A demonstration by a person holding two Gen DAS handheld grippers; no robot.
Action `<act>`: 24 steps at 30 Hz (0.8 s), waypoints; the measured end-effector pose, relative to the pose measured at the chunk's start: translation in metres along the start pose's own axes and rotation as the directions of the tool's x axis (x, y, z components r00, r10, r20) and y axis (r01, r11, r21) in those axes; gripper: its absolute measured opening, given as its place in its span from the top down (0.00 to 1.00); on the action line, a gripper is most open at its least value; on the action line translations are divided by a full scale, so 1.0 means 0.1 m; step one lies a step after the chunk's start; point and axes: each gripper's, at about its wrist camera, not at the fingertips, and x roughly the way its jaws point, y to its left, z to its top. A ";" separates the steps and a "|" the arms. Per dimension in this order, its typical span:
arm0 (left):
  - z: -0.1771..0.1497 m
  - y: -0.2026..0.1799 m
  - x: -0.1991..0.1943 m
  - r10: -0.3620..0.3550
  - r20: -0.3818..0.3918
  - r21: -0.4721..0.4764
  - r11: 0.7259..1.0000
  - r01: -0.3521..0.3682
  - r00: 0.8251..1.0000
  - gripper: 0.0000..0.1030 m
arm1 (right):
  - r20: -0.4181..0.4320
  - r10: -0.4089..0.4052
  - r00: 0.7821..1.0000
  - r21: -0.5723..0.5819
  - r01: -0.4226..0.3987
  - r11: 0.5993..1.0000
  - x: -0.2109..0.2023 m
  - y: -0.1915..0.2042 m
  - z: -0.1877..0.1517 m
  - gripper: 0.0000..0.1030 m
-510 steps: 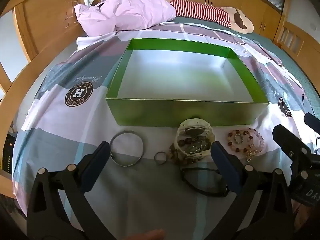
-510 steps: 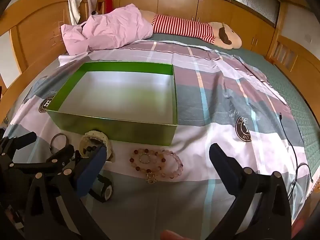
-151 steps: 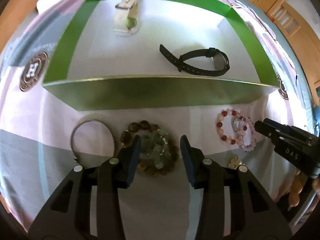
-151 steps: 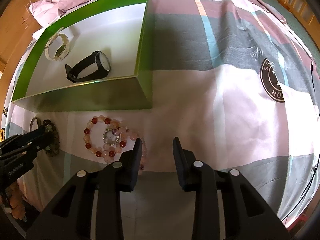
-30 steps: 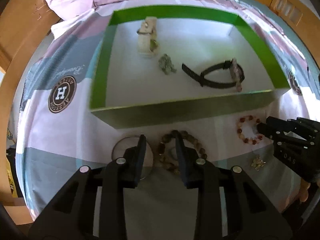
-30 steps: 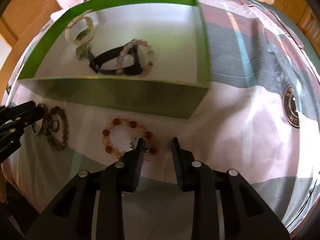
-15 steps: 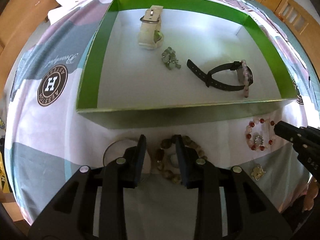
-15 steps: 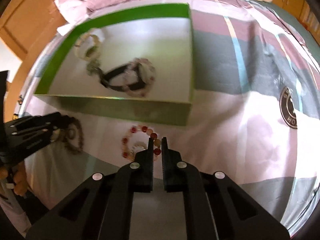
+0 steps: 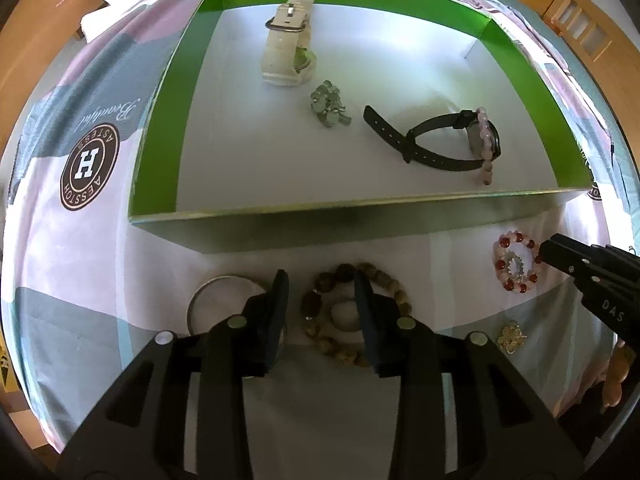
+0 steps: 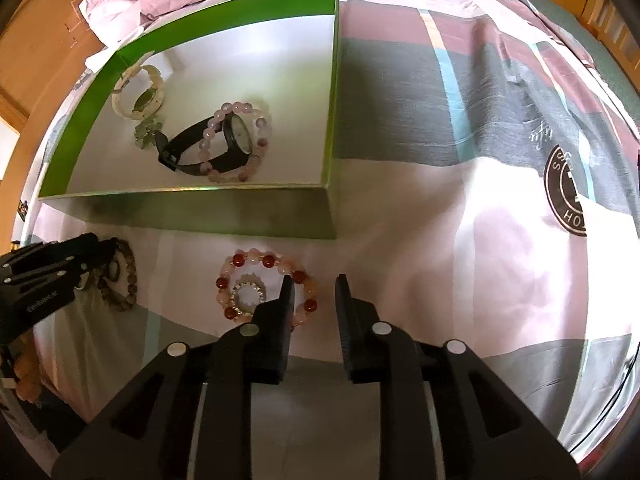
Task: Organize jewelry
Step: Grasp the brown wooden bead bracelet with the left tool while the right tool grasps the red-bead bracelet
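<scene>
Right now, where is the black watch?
The black watch lies inside the green box, toward its right side in the left wrist view, with a pale pink bead bracelet draped around its face and a small green trinket just left of its strap.

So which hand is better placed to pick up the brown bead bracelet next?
Left. The left tool is open and already straddles the brown bead bracelet, while the right tool sits at the red and pink bracelet.

Box wall (image 9: 360, 224) betw. bracelets & tray floor
</scene>
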 end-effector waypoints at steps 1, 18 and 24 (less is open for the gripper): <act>-0.01 0.00 0.02 0.006 -0.008 0.001 1.000 -0.006 1.000 0.65 | -0.003 -0.005 1.000 -0.003 0.005 1.000 0.02 0.00 0.00 0.80; -0.05 -0.13 -0.15 0.015 0.050 0.038 0.999 -0.017 0.999 0.89 | 0.035 -0.001 0.999 -0.077 0.003 0.997 -0.10 0.15 -0.06 0.93; -0.09 -0.18 -0.54 -0.048 0.138 0.072 0.997 0.039 0.989 0.89 | 0.118 0.098 0.988 -0.087 -0.088 0.992 -0.49 0.21 -0.04 0.93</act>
